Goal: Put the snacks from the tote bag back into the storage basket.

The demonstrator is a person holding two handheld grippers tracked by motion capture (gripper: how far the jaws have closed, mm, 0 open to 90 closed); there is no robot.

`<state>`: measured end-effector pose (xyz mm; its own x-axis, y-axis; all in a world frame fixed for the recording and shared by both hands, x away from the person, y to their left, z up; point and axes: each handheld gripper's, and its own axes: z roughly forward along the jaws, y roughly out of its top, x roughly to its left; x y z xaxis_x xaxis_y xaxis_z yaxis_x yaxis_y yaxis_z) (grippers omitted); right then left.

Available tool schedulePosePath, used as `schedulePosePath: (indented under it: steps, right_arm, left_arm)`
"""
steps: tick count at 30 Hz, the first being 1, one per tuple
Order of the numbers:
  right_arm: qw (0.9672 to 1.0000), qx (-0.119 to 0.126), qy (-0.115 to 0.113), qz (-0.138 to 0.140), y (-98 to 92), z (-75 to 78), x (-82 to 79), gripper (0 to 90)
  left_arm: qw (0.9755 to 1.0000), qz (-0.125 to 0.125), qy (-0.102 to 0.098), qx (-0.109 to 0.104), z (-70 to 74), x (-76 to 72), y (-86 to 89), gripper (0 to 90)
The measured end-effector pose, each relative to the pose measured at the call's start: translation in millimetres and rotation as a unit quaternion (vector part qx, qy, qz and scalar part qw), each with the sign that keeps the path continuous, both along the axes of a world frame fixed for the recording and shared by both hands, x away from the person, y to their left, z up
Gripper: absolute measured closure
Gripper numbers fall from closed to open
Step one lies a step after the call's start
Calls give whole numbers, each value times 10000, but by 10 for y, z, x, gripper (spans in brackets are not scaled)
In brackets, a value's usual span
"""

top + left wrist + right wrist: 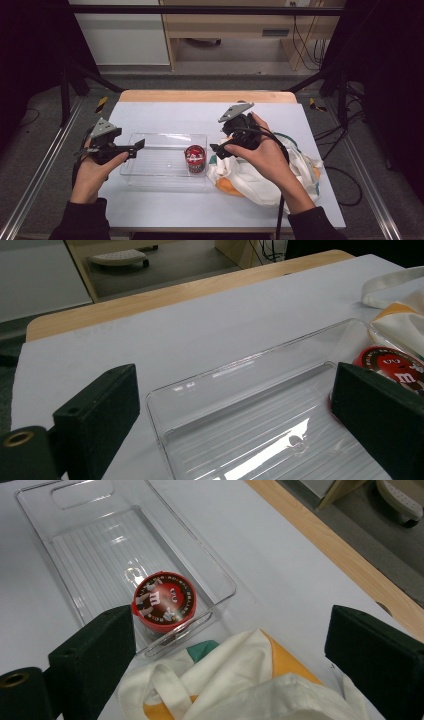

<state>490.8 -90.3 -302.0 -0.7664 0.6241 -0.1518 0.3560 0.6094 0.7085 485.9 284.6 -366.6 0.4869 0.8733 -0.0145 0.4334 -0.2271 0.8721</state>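
Note:
A clear plastic bin lies on the white table. A red-lidded candy tub stands upright inside its right end. A cream and orange cloth bag lies crumpled just right of the bin. My left gripper is open at the bin's left end, nothing between its jaws. My right gripper is open above the bag's left edge, next to the tub, holding nothing.
The table's wooden far edge runs behind the white top. Bare white surface lies beyond the bin. A metal frame rail runs along the left, and cables trail on the floor at right.

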Motion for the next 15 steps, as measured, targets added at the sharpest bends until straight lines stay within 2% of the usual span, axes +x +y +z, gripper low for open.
schedulePosePath:
  steps: [8,15]
  right_arm:
    - [9994,217,-134,-244,-143,21,-43,64]
    - [9976,341,-241,-546,-366,34,-89,64]
  left_arm:
    - [10000,16,-29,-38,6,-3,24,52]
    - [10000,31,-44,-75,6,0,53,49]
